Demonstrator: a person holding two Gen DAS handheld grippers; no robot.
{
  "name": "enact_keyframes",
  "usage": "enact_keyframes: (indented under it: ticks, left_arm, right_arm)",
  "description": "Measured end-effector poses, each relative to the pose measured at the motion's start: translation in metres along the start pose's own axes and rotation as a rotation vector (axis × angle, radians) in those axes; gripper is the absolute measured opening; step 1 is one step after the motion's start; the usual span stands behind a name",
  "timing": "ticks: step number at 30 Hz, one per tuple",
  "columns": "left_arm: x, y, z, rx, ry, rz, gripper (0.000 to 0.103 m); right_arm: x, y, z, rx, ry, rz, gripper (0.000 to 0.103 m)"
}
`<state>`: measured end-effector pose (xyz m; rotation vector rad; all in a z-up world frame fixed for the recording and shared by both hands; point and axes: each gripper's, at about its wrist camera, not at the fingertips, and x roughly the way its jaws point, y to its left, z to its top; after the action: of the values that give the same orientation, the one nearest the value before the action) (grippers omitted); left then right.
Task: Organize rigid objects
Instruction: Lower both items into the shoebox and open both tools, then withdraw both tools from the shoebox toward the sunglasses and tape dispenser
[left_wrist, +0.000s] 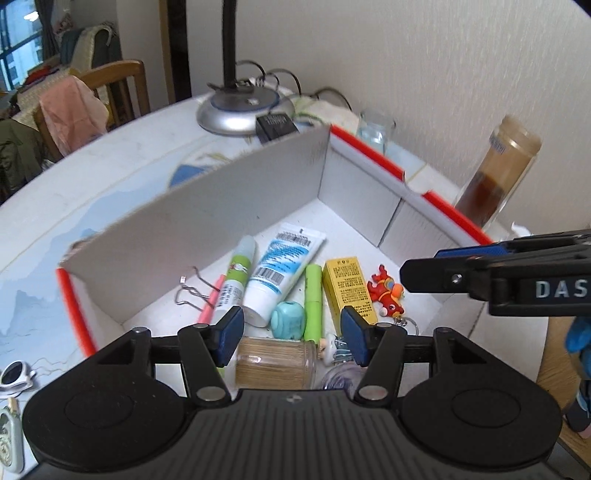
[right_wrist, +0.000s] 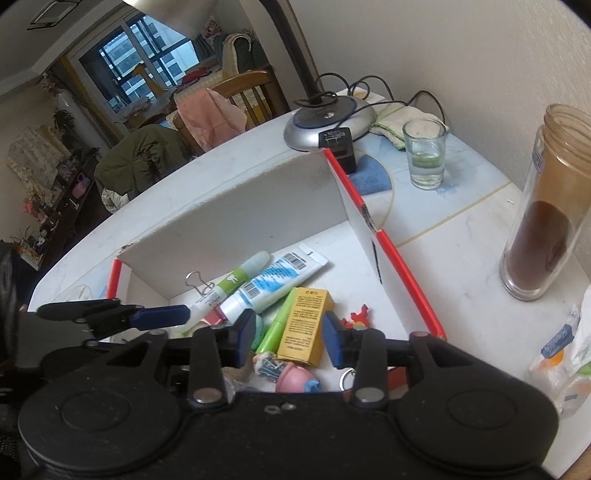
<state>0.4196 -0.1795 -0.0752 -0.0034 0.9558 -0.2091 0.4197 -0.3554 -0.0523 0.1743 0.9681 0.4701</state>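
While both grippers hover over the white cardboard box with red rim (left_wrist: 373, 151) on the counter (right_wrist: 461, 236), nothing is gripped. Left gripper (left_wrist: 291, 338) sits wide apart, the clear jar of toothpicks (left_wrist: 275, 363) lying directly under it at 6 o'clock, long axis 3-to-9, spanning the gap. Right gripper (right_wrist: 289, 338) is also wide, empty, above the yellow carton (right_wrist: 304, 321), whose long axis runs 12-to-6. Left looks nearer to the jar; likely next pick.
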Motion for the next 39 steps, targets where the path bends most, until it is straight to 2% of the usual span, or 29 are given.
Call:
enact_keyframes:
  ticks: [8,10,11,12,16,18,21,26,30,39]
  left_arm:
    - [-0.052,0.014,-0.016,-0.066,-0.097,0.032,0.057]
    - [-0.064,0.019,-0.022,-0.081,-0.118,0.040,0.057]
    - [-0.070,0.022,-0.025,-0.088,-0.127,0.048,0.057]
    - [-0.075,0.025,-0.029,-0.095,-0.138,0.059,0.057]
    - [-0.095,0.039,-0.042,-0.137,-0.167,0.078,0.057]
    - [-0.103,0.047,-0.048,-0.151,-0.179,0.088,0.058]
    - [-0.117,0.059,-0.060,-0.168,-0.196,0.100,0.066]
    - [-0.134,0.084,-0.079,-0.191,-0.206,0.118,0.067]
    - [-0.147,0.106,-0.096,-0.209,-0.219,0.147,0.075]
    - [-0.168,0.157,-0.124,-0.223,-0.217,0.183,0.080]
  right_arm:
    - [-0.009,0.021,-0.002,-0.059,-0.010,0.041,0.047]
    - [-0.012,0.028,-0.004,-0.080,-0.019,0.050,0.057]
    - [-0.015,0.031,-0.005,-0.085,-0.027,0.054,0.067]
    - [-0.016,0.034,-0.007,-0.092,-0.033,0.055,0.070]
    - [-0.019,0.044,-0.010,-0.087,-0.015,0.096,0.072]
    - [-0.019,0.050,-0.013,-0.098,-0.012,0.103,0.077]
    - [-0.019,0.062,-0.018,-0.108,-0.009,0.113,0.084]
    - [-0.016,0.087,-0.027,-0.142,-0.002,0.126,0.087]
    - [-0.015,0.114,-0.034,-0.186,-0.016,0.136,0.095]
    - [-0.003,0.176,-0.044,-0.256,-0.006,0.186,0.097]
